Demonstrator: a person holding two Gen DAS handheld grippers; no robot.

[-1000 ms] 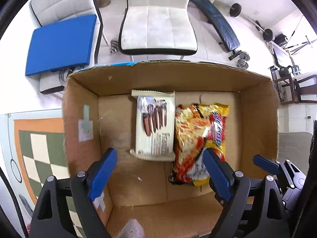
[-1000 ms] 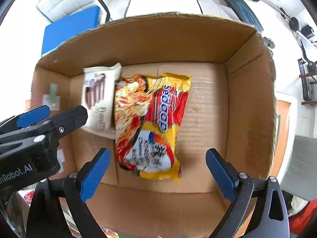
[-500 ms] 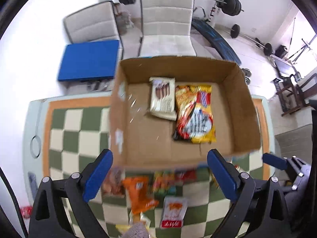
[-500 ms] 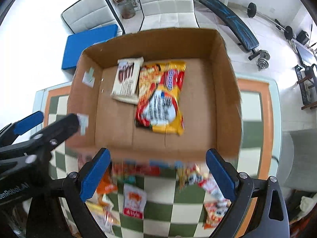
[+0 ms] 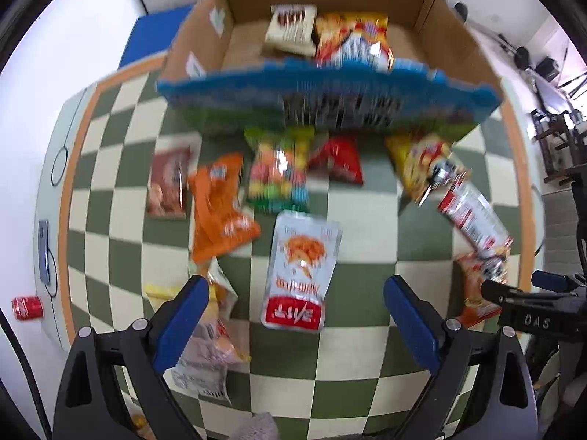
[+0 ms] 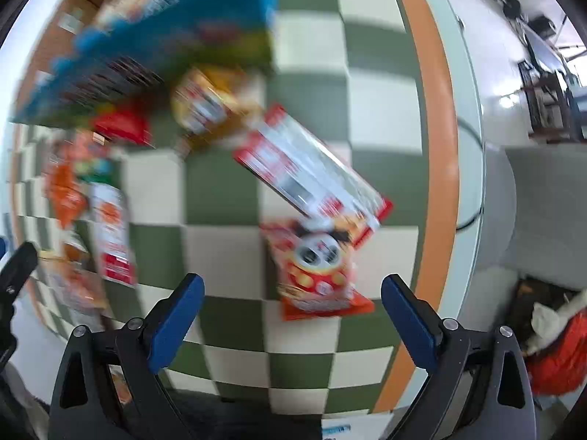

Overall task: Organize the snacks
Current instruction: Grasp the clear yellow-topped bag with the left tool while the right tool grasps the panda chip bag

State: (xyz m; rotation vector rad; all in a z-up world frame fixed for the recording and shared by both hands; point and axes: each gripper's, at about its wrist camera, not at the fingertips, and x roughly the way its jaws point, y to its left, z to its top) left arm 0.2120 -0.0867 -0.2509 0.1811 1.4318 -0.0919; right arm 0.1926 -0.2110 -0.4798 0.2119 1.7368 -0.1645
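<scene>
A cardboard box [image 5: 455,29] with a blue printed front stands at the far side of the checked table and holds a white biscuit pack [image 5: 291,27] and a yellow-red noodle pack [image 5: 352,42]. Loose snacks lie in front of it. My left gripper [image 5: 295,315] hangs open above a white pouch with a red label [image 5: 301,271], with an orange bag [image 5: 220,212] to its left. My right gripper [image 6: 291,313] is open over an orange-red snack bag [image 6: 319,275], which lies below a long red-and-white pack [image 6: 312,168]. Nothing is held.
More packets lie near the box: a colourful candy bag [image 5: 280,170], a red bag [image 5: 337,161], a brown pack [image 5: 168,181]. A red can [image 5: 26,308] sits past the table's left edge. The orange table border [image 6: 436,146] runs along the right.
Both grippers have pulled back from inside the box to above the loose snacks on the table. The box now sits far at the top of both views. The left jaws stand a little wider.
</scene>
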